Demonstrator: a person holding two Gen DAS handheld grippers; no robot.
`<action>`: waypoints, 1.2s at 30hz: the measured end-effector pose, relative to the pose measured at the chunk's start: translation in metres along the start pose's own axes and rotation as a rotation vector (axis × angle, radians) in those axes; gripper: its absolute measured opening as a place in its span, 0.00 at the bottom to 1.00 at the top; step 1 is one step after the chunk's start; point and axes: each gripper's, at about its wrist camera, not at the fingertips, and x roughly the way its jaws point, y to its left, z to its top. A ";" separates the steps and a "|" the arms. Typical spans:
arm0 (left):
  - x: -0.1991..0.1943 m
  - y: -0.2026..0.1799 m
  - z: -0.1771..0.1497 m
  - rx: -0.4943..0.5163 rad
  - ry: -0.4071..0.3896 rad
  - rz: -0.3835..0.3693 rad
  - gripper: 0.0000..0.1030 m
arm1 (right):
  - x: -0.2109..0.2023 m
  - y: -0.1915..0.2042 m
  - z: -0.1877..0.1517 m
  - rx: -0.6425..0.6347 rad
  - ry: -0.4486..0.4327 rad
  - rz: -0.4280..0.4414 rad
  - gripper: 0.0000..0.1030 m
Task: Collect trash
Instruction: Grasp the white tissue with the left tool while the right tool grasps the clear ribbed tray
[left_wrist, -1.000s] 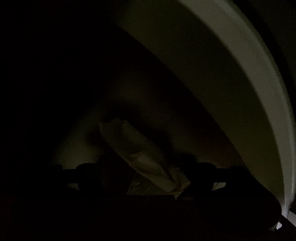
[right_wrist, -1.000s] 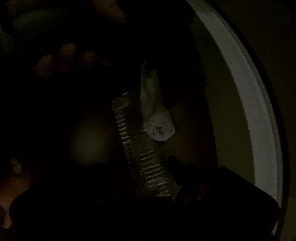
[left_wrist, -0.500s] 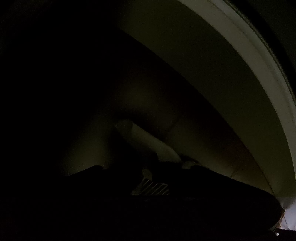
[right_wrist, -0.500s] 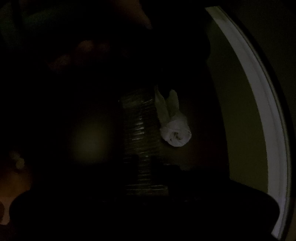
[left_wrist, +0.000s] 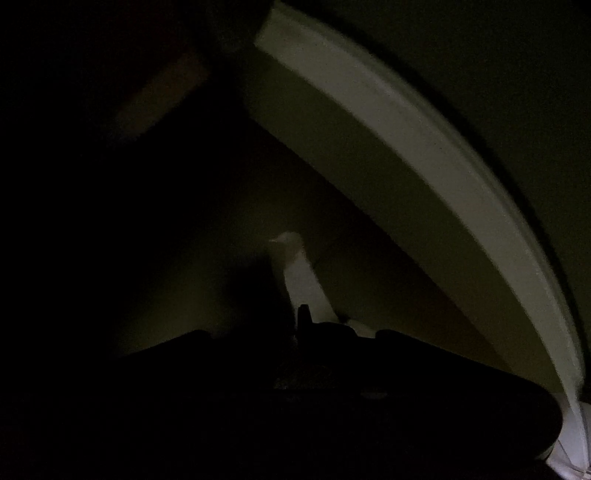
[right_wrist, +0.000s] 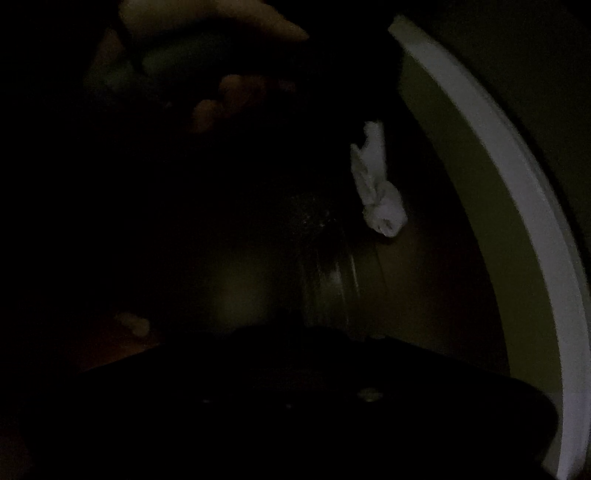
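Observation:
Both views are very dark, inside a bin with a pale curved rim (left_wrist: 424, 122), which also shows in the right wrist view (right_wrist: 517, 192). In the left wrist view a white crumpled tissue (left_wrist: 301, 277) stands up just beyond my left gripper (left_wrist: 325, 328), whose fingers look closed together on its lower end. In the right wrist view a ribbed clear plastic bottle (right_wrist: 332, 273) runs forward from my right gripper (right_wrist: 325, 332), apparently held. The same tissue (right_wrist: 376, 184) hangs beside the bottle, under the left gripper and the hand (right_wrist: 229, 99) holding it.
The bin's inner wall (left_wrist: 332, 147) is olive-toned and dim. The left half of both views is black, with nothing discernible there.
The tissue has swung from tilted to upright in the left view and shifted right in the right view. The bottle has turned and grown dimmer. The bin rim has shifted across both views.

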 end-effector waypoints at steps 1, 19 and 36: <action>-0.008 0.001 -0.003 0.000 -0.009 -0.005 0.04 | -0.005 -0.001 -0.003 0.022 -0.006 -0.004 0.00; -0.029 0.057 0.010 -0.113 0.042 -0.101 0.07 | 0.051 -0.042 0.013 0.018 0.030 -0.113 0.28; 0.056 -0.015 0.025 0.030 0.175 -0.108 0.71 | 0.100 -0.039 0.017 0.014 0.082 -0.108 0.43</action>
